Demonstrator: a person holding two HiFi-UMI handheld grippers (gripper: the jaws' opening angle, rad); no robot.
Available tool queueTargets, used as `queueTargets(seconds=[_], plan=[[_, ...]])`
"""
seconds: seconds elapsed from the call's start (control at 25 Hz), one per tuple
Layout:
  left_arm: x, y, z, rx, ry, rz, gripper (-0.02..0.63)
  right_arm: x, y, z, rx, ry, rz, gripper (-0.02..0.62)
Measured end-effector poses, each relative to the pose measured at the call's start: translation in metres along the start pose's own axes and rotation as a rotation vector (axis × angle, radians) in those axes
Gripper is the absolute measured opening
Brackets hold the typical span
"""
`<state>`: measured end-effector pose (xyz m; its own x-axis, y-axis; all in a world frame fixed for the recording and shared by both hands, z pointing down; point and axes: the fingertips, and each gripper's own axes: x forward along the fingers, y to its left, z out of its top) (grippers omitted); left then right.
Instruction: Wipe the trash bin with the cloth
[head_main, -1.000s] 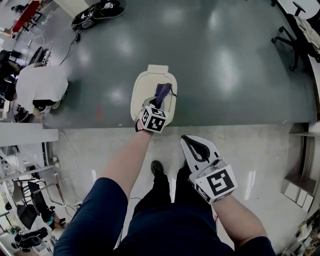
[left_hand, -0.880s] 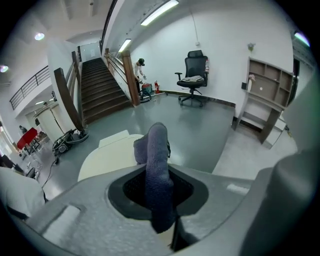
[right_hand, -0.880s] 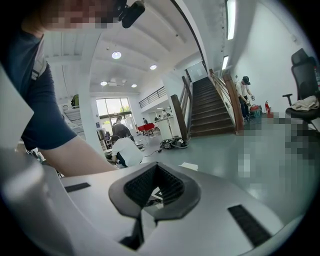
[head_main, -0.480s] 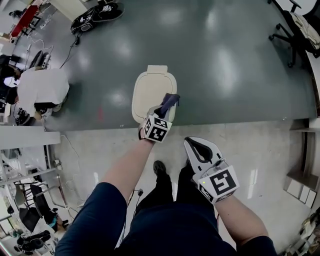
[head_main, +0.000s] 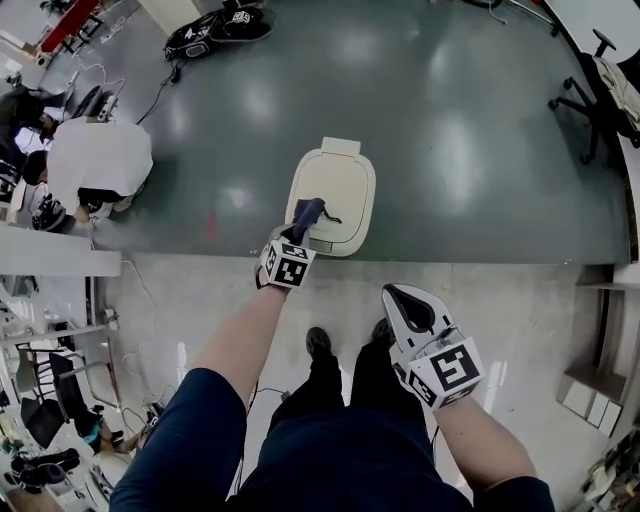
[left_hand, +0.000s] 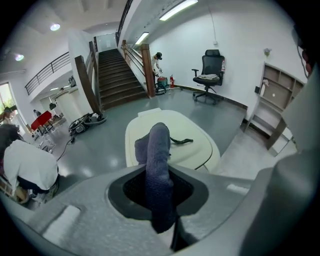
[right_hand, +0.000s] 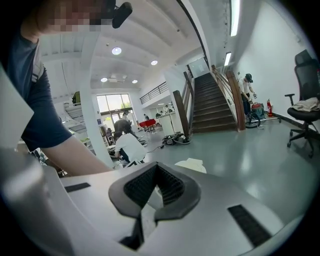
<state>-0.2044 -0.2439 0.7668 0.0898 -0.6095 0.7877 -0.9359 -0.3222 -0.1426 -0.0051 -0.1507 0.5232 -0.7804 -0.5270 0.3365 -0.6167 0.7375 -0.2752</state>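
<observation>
A cream trash bin (head_main: 340, 190) with a closed lid stands on the dark green floor; the left gripper view shows its lid (left_hand: 187, 137) just beyond the jaws. My left gripper (head_main: 297, 232) is shut on a dark purple cloth (head_main: 306, 216), whose free end lies over the near left part of the lid. Seen from the left gripper, the cloth (left_hand: 159, 170) stands up between the jaws. My right gripper (head_main: 405, 301) hangs lower right over the pale floor, shut with nothing in it. Its own view shows the shut jaws (right_hand: 152, 200) and a corner of the bin (right_hand: 191, 165) beyond.
A crouching person in a white top (head_main: 95, 160) is at the left. Black bags (head_main: 215, 30) lie at the back left. An office chair (head_main: 600, 85) stands at the right, shelving (head_main: 595, 375) at the lower right. A staircase (left_hand: 117, 77) rises behind the bin.
The left gripper with the cloth has swept from the lid's right side to its near left part. The right gripper has barely moved.
</observation>
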Motion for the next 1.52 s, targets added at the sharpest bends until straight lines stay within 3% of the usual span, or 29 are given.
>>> queueTargets(seconds=[0.16,0.28,0.44,0.76,1.16,1.52], plan=[[-0.023,0.014,-0.019,-0.049,0.013,0.018,0.052,0.002,0.02,0.008,-0.021,0.006,0.024,0.005],[-0.051,0.02,-0.022,-0.125,-0.023,0.011,0.052,0.002,0.037,0.02,-0.04,0.0,0.041,0.005],[-0.101,0.026,-0.008,-0.231,-0.127,-0.01,0.052,-0.004,0.059,0.038,-0.061,-0.007,0.062,0.005],[-0.218,-0.005,0.031,-0.317,-0.356,-0.108,0.052,-0.024,0.078,0.061,-0.086,-0.028,0.057,0.005],[-0.353,-0.049,0.097,-0.337,-0.629,-0.242,0.052,-0.052,0.104,0.088,-0.098,-0.086,0.063,0.005],[-0.422,-0.082,0.144,-0.227,-0.795,-0.294,0.052,-0.051,0.126,0.104,-0.125,-0.135,0.092,0.005]])
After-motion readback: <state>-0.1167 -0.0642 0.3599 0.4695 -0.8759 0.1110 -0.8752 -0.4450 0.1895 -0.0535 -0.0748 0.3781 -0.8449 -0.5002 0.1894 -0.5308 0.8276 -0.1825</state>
